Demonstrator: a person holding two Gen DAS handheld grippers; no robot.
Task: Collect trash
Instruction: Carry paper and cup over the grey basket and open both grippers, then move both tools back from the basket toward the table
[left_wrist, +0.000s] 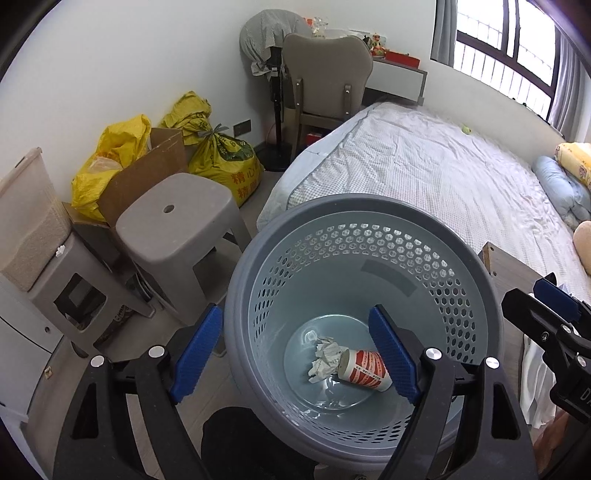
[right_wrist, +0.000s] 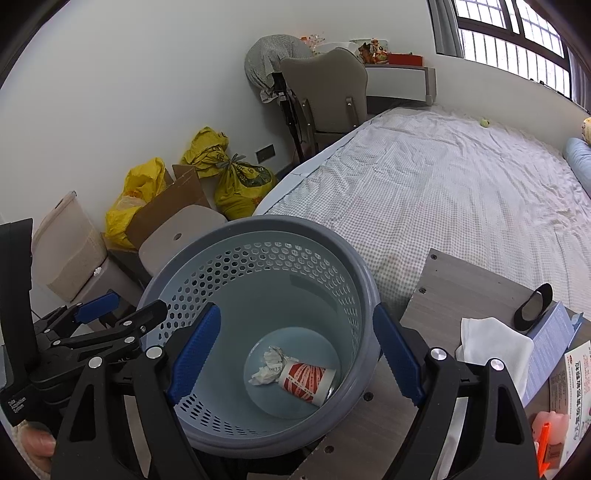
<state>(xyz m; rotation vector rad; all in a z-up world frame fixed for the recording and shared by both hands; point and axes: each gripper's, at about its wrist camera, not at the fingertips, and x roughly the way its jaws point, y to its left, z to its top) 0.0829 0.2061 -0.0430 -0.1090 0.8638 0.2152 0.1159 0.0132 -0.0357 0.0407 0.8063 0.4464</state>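
Observation:
A grey perforated basket (left_wrist: 369, 210) stands at the table's edge. On its floor lie a crumpled white paper (left_wrist: 325, 356) and a red-and-white paper cup (left_wrist: 364, 369) on its side. My left gripper (left_wrist: 295, 308) hovers over the basket's left side, jaws wide, one blue pad (left_wrist: 197, 350) outside the rim and the other over the inside, pressing nothing. My right gripper (right_wrist: 295, 307) hangs over the basket (right_wrist: 332, 251), open and empty, above the paper (right_wrist: 271, 365) and cup (right_wrist: 308, 378). Each gripper shows at the edge of the other's view: right gripper (left_wrist: 524, 291), left gripper (right_wrist: 138, 301).
The wooden table (right_wrist: 461, 288) holds a black slipper (right_wrist: 533, 308), a white cloth (right_wrist: 495, 343), a blue box (right_wrist: 550, 343) and a pink toy (right_wrist: 550, 424). A bed (left_wrist: 424, 166) lies beyond. A grey stool (left_wrist: 177, 218), cardboard box (left_wrist: 147, 173) and yellow bags (left_wrist: 225, 158) stand at left.

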